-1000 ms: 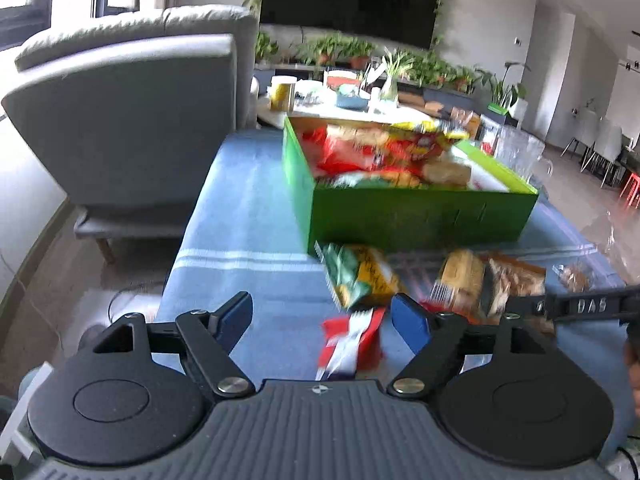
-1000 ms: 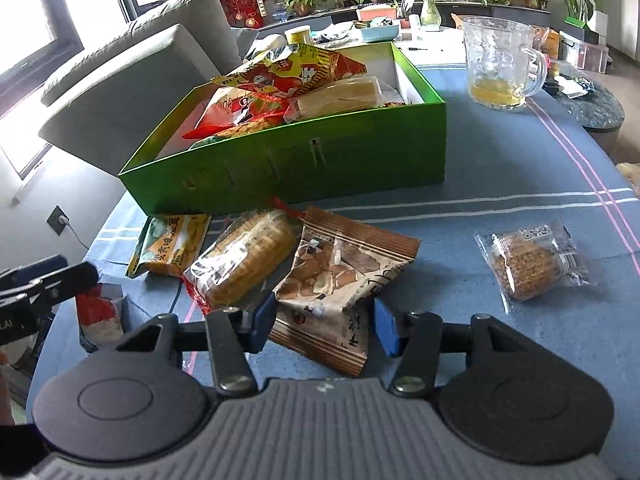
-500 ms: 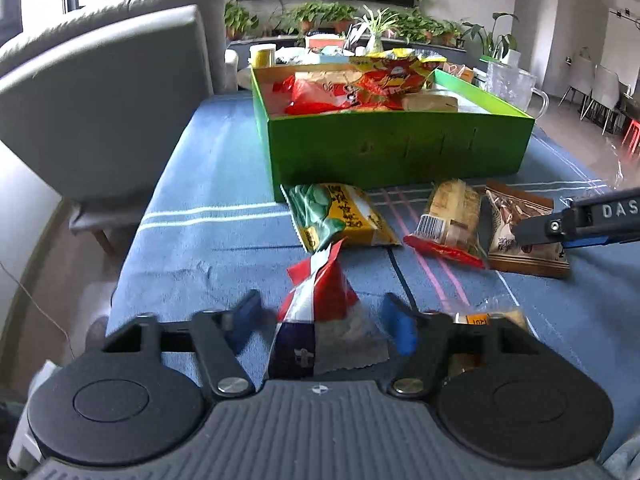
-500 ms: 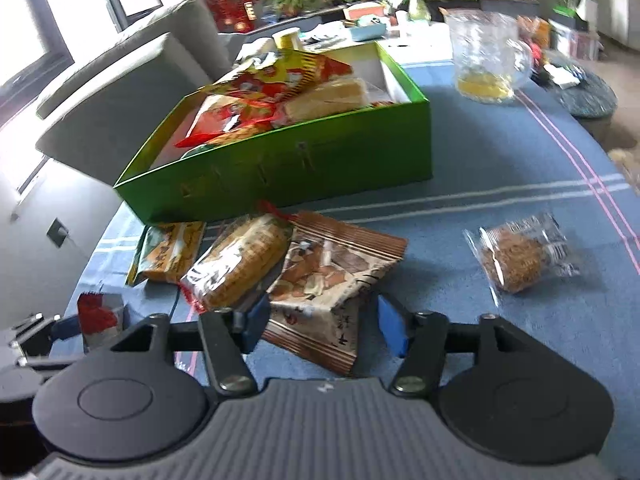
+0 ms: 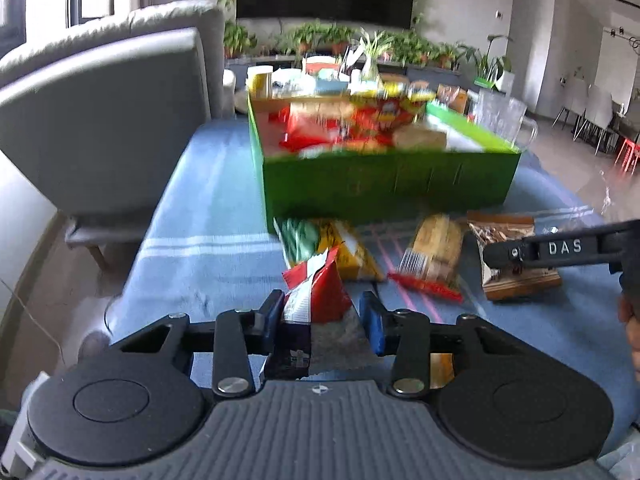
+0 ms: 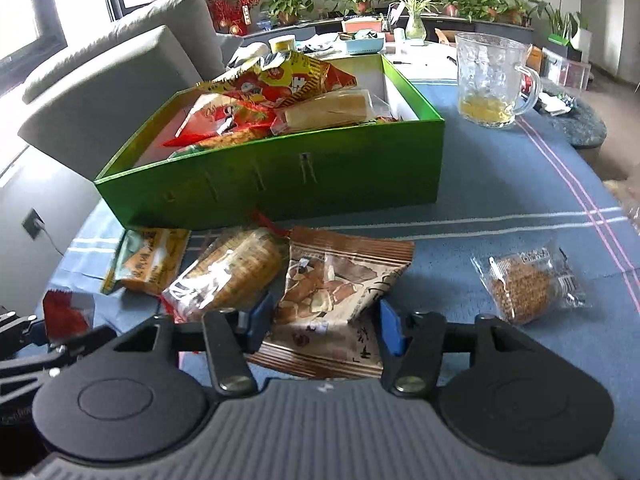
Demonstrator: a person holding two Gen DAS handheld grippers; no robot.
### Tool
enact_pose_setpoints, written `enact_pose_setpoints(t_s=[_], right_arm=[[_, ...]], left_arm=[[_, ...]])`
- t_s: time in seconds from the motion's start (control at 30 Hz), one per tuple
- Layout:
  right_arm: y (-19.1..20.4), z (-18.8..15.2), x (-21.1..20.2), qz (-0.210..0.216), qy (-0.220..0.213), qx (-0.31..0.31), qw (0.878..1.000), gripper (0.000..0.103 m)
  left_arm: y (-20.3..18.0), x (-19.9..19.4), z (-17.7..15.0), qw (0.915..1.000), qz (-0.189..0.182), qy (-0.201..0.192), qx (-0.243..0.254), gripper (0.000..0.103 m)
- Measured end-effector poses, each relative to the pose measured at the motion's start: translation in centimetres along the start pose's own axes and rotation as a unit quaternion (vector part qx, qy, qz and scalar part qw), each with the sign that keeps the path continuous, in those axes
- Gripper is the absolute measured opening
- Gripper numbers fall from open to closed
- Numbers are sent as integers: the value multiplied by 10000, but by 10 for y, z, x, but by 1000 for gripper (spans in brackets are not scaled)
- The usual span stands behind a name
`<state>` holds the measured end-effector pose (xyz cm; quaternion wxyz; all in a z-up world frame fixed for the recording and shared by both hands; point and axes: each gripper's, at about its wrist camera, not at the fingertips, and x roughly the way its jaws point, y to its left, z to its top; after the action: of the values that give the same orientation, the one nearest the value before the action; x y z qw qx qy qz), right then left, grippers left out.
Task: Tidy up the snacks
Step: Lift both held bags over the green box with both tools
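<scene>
A green box [image 5: 384, 188] [image 6: 280, 184] holding several snack packets stands on the blue tablecloth. My left gripper [image 5: 323, 316] is shut on a red and white snack packet [image 5: 316, 296], which also shows in the right wrist view [image 6: 66, 314], lifted off the cloth. My right gripper [image 6: 324, 320] is open, its fingers either side of a brown snack packet [image 6: 340, 292] that lies on the cloth. A yellow-green packet [image 6: 150, 260], a clear cracker packet [image 6: 232, 276] and a round cake packet [image 6: 524, 284] lie in front of the box.
A glass mug [image 6: 492, 80] with yellow liquid stands right of the box. A grey sofa [image 5: 104, 116] is on the left beside the table. A cluttered table with plants [image 6: 360, 36] lies beyond the box.
My left gripper closed on the red and white packet and raised it. My right gripper moved forward and closed partway around the brown packet.
</scene>
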<state>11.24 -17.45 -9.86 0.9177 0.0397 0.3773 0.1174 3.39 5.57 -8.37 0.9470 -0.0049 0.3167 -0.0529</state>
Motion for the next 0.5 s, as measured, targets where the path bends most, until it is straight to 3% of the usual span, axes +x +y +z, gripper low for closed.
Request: enact_pose_setpoints(t_s=[0.27,0.5], right_arm=[[-9,15,-38,239,-556,118,9981,84],[-5,23,-44,498,-705,139,9962,84]], left_arm=[[-6,-18,24,9990,-223,-380,-31,39],[-17,-19,38,9982,-330,-489,83,39]])
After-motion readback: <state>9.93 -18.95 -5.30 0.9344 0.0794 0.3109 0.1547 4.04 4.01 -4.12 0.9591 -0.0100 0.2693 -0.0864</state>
